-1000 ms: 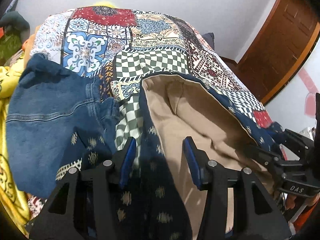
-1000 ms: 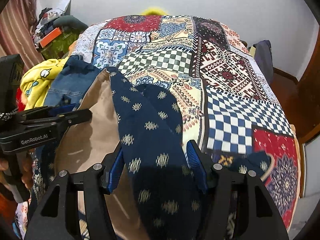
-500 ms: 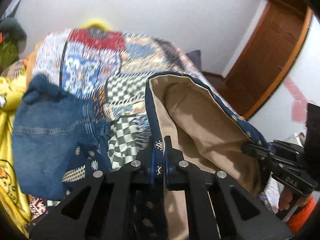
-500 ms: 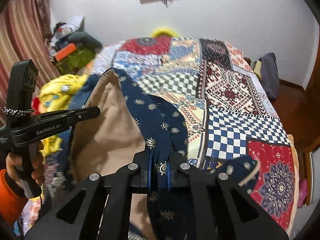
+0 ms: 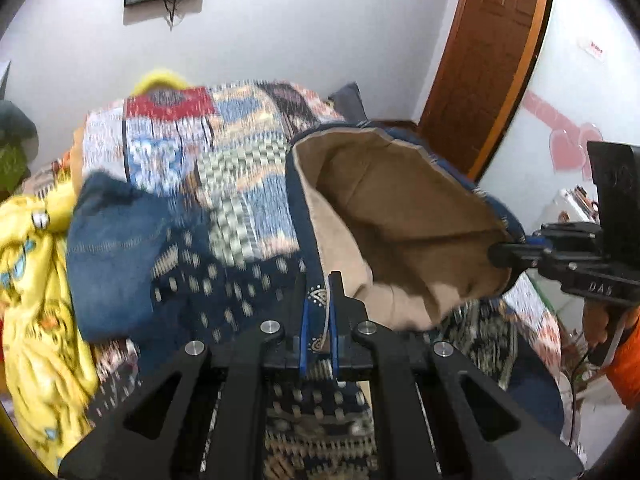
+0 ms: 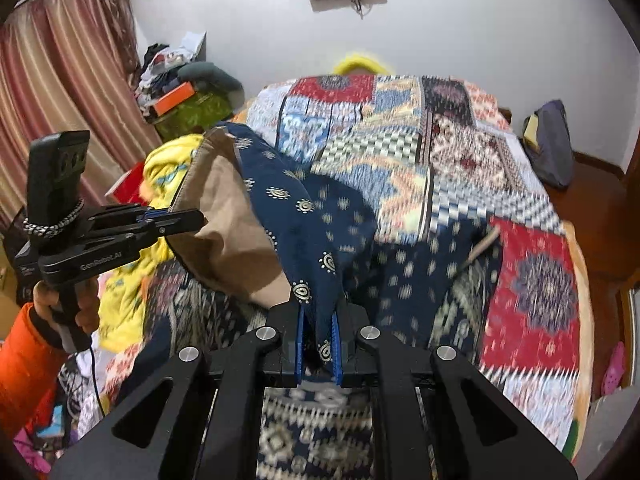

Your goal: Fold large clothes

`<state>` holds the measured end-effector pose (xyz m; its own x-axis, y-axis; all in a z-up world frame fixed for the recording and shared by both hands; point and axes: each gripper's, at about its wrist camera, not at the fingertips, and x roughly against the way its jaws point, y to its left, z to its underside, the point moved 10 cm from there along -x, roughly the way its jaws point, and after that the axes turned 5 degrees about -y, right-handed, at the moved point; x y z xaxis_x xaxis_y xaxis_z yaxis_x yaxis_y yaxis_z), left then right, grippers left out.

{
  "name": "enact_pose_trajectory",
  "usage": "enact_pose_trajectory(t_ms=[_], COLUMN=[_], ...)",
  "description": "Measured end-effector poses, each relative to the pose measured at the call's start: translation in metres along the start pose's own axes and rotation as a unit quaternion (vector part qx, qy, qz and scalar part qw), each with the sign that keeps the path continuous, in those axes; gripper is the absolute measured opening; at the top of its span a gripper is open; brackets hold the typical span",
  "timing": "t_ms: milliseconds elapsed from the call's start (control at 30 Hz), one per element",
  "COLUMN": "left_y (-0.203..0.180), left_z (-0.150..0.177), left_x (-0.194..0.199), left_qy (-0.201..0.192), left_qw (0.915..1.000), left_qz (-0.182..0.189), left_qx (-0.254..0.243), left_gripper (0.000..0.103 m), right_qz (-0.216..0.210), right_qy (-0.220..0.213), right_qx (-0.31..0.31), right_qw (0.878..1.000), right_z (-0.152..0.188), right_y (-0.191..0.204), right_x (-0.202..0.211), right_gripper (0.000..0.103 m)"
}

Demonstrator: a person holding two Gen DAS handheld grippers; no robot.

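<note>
My left claw (image 5: 319, 312) is clamped on the hem of the navy patterned garment (image 6: 296, 208), blue pads pressed flat against the cloth with only the fabric between them. My right claw (image 6: 318, 332) is likewise closed on another stretch of the same hem. Between the two grips the garment hangs open, showing its tan lining (image 5: 384, 208), raised above the near edge of the bed; the lower cloth trails down onto the patchwork bedspread (image 6: 440, 148). In the left wrist view the right claw (image 5: 504, 254) shows at the right, gripping the edge of the lining; in the right wrist view the left claw (image 6: 180, 220) shows at the left, doing the same. Blue jeans (image 5: 116, 248) lie on the bedspread near the left edge of the bed, with yellow printed cloth (image 5: 36, 304) just beside them, farther left. Background is motion-blurred in both views.
</note>
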<state>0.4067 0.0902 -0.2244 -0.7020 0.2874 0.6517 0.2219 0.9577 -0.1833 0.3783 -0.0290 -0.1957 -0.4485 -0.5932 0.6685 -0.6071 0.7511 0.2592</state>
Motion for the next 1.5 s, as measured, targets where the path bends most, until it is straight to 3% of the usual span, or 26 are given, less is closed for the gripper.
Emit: enact_pose_trajectory(t_ms=[333,567,800,933,1067,1167,1300,1500], left_y=[-0.006,-0.004,0.012,0.023,0.03,0.026,0.005,-0.022], left_z=[0.085,0.119,0.09,0.048,0.014,0.002,0.007,0.05], left_x=[0.0,0.011,0.038,0.044,0.025,0.001,-0.027,-0.051], left_qy=[0.067,0.092,0.053,0.011,0.002,0.014,0.035,0.077], left_qw=[0.9976,0.9955,0.9974,0.9976,0.9978,0.9988,0.9993,0.9954], left_qz=[-0.015,-0.024,-0.049,-0.068,-0.066,-0.039,-0.011,-0.003], left_qx=[-0.009,-0.01,-0.009,-0.013,0.0,0.025,0.012,-0.057], left_gripper=[0.007,0.026,0.029,0.047,0.048,0.048,0.048,0.048], right_qz=[-0.006,-0.004,-0.008,-0.012,0.023,0.038,0.037,0.031], right_qy=[0.057,0.09,0.085,0.059,0.023,0.013,0.044,0.104], right_qx=[-0.006,0.0,0.001,0.01,0.007,-0.015,-0.033,-0.029], right_qw=[0.998,0.996,0.996,0.998,0.999,0.999,0.998,0.994], right_z=[0.061,0.089,0.088,0.075,0.045,0.029,0.03,0.067], right_y=[0.002,-0.002,-0.005,0.0,-0.011,-0.021,-0.027,-0.025], right_x=[-0.001,0.006,0.027,0.038,0.035,0.02,-0.013,-0.049], right_gripper=[0.012,0.014,0.014,0.015,0.04,0.046,0.046,0.046])
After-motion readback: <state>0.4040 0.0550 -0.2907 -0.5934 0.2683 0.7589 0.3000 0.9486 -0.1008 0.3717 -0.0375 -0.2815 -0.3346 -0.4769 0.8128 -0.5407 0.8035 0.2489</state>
